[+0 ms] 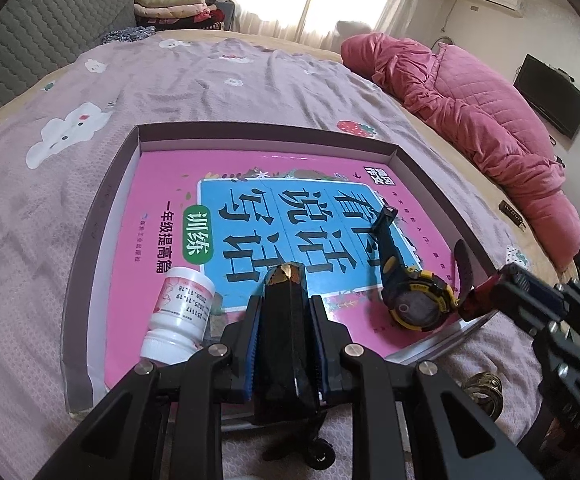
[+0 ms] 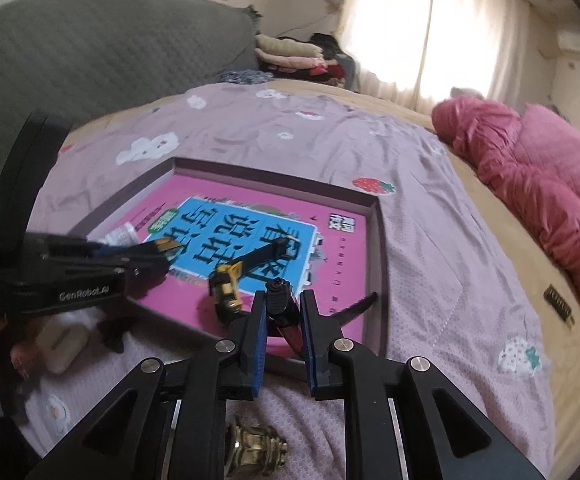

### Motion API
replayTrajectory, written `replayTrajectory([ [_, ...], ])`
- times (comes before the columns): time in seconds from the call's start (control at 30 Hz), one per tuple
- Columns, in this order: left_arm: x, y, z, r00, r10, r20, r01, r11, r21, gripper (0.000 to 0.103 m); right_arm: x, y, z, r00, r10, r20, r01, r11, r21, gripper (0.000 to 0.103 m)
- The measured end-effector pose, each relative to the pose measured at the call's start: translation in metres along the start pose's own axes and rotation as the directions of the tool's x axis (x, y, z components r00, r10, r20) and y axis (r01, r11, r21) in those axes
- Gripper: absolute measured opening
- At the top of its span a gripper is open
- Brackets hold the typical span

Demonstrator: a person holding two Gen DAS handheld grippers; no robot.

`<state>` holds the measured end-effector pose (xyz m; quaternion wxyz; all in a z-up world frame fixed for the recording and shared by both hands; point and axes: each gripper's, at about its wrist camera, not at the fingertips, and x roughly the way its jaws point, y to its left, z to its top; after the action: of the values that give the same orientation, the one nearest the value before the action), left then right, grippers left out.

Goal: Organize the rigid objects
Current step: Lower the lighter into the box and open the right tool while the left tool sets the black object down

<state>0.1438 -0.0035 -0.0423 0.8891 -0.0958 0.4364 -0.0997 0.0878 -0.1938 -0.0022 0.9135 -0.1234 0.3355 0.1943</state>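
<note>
A shallow purple box tray point(image 1: 266, 130) on the bed holds a pink book point(image 1: 158, 264), a white pill bottle point(image 1: 182, 312) on its side and a black-and-yellow watch point(image 1: 413, 304). My left gripper point(image 1: 286, 300) is shut on a black faceted object with a gold tip point(image 1: 284, 332), over the tray's near part. In the right wrist view my right gripper point(image 2: 284, 296) has a red-and-black tool point(image 2: 286, 320) upright between its pads, at the tray's near edge beside the watch point(image 2: 228, 280). The left gripper point(image 2: 150, 256) reaches in from the left.
A brass ornament point(image 2: 258, 448) lies on the lilac bedsheet just below my right gripper. A white case point(image 2: 60, 344) and a black clip point(image 2: 116, 330) lie near the hand holding the left gripper. A pink quilt point(image 1: 469, 112) is bunched along the right. A small dark bar point(image 2: 559, 304) lies beside it.
</note>
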Motion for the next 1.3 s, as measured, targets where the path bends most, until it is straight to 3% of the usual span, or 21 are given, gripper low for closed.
replayTrajectory([
  [0.57, -0.001, -0.003, -0.002, 1.000, -0.002, -0.004, 0.002, 1.000, 0.009, 0.023, 0.009, 0.009, -0.007, 0.999, 0.036, -0.031, -0.036, 0.999, -0.025, 0.027],
  [1.3, -0.002, -0.007, -0.004, 1.000, -0.002, -0.012, 0.003, 1.000, 0.015, 0.023, 0.014, 0.003, -0.009, 0.994, 0.095, -0.055, -0.092, 0.994, 0.058, 0.034],
])
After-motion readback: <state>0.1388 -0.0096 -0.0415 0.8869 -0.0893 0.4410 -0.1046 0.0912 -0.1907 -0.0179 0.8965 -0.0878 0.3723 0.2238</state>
